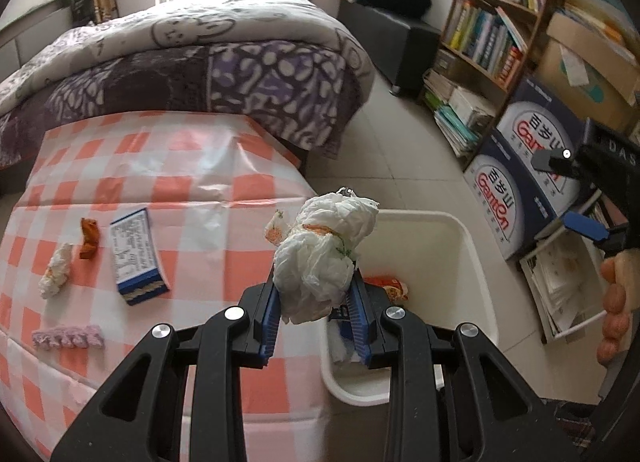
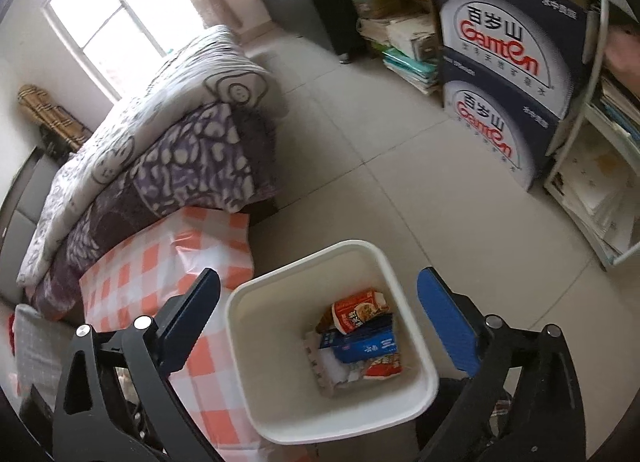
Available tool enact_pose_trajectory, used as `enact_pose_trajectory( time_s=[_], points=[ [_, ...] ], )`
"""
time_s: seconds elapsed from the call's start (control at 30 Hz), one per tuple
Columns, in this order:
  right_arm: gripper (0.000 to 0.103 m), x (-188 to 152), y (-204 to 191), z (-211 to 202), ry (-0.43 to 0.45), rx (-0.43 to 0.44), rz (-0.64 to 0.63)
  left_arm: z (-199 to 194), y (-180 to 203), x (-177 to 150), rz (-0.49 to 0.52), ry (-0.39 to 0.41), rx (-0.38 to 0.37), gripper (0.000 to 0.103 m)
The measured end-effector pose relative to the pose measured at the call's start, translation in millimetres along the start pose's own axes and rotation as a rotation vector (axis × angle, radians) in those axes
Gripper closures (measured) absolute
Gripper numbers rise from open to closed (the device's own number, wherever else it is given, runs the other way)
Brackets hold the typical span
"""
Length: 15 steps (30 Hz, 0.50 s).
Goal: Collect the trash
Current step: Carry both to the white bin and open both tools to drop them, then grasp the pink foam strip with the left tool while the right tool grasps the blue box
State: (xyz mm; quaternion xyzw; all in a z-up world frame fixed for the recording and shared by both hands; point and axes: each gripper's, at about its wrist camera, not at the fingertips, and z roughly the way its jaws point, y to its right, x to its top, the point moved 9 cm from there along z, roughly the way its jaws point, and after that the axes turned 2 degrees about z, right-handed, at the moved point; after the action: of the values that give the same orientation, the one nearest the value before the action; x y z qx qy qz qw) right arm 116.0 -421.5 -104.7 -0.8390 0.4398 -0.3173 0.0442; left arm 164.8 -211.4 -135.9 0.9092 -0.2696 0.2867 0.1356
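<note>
A crumpled white tissue wad (image 1: 328, 246) with orange and green marks sits between the blue pads of my left gripper (image 1: 315, 282), which is shut on it. The wad hangs over the table's right edge, beside the white bin (image 1: 460, 238). On the checked table (image 1: 180, 181) lie a blue-and-white packet (image 1: 136, 258), a small orange wrapper (image 1: 89, 238), a twisted tissue (image 1: 58, 270) and a pink scrap (image 1: 68, 336). My right gripper (image 2: 319, 280) stands open above the bin (image 2: 256, 326), nothing between its fingers. Inside lie an orange packet (image 2: 356, 312) and a blue packet (image 2: 368, 346).
A bed with a purple and white quilt (image 1: 208, 61) lies behind the table. Stacked water boxes (image 2: 504, 101), a bookshelf (image 1: 492, 21) and a white rack (image 2: 600, 189) line the right side. Tiled floor (image 2: 380, 181) lies open between bin and boxes. A hand (image 1: 616, 302) shows at right.
</note>
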Motion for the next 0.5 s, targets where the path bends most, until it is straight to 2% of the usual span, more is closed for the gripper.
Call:
enact_pose_trajectory(
  time_s=[0.2,0.3,0.5],
  points=[
    [0.007,2,15,2,-0.006,-0.034,0.021,8,23,-6,0.029,-0.028,-0.049,0.07],
    [0.007,3,18,2,-0.002,-0.04,0.022,10,31,-9,0.031,-0.039,-0.077,0.043],
    [0.007,0,14,5,-0.012,-0.038,0.02,11,22,-14,0.015,-0.052,-0.052,0.039]
  ],
)
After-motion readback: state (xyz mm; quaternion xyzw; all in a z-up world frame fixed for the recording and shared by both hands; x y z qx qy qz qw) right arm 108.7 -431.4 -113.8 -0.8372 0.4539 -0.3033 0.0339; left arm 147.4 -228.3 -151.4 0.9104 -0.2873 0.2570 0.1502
